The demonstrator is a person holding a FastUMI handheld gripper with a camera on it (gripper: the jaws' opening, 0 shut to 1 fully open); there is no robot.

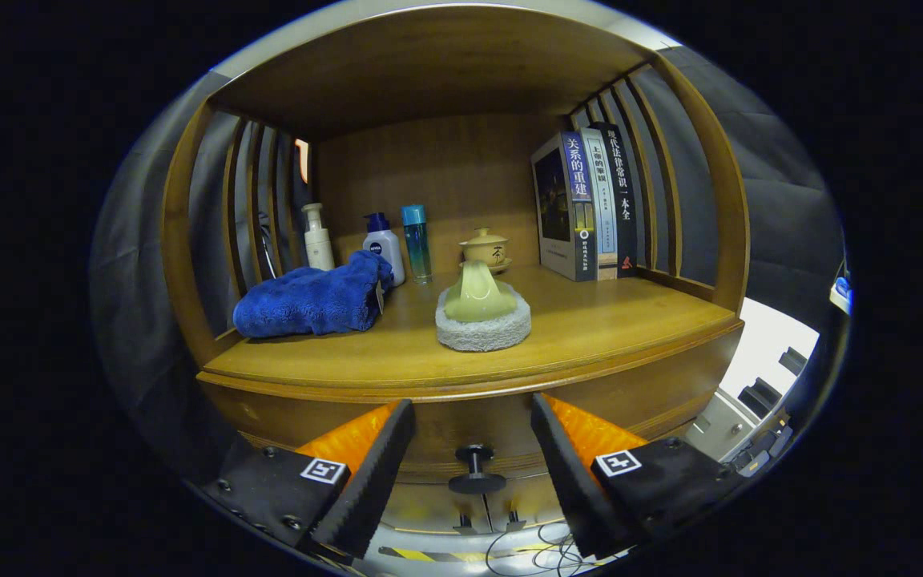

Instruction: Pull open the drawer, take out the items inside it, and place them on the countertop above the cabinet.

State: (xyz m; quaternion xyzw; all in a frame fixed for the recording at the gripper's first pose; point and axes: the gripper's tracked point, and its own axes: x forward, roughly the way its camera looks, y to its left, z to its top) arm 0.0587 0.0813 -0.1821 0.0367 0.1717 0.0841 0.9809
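Gripper view: drawer [461, 421] seen closed, knob [475, 466] between spread claw [473, 441] fingers, ungripped. Towel [313, 300] and scrubber [483, 308] noted on surface [590, 336]; early or finished, undecidable.

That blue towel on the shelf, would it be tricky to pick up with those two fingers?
Probably floppy: the blue towel lies bunched in soft folds on the countertop, so it would likely sag and drape from a pinch. It looks plush and light, unlikely to slip or roll. The gripper is open, the drawer knob between its fingers.
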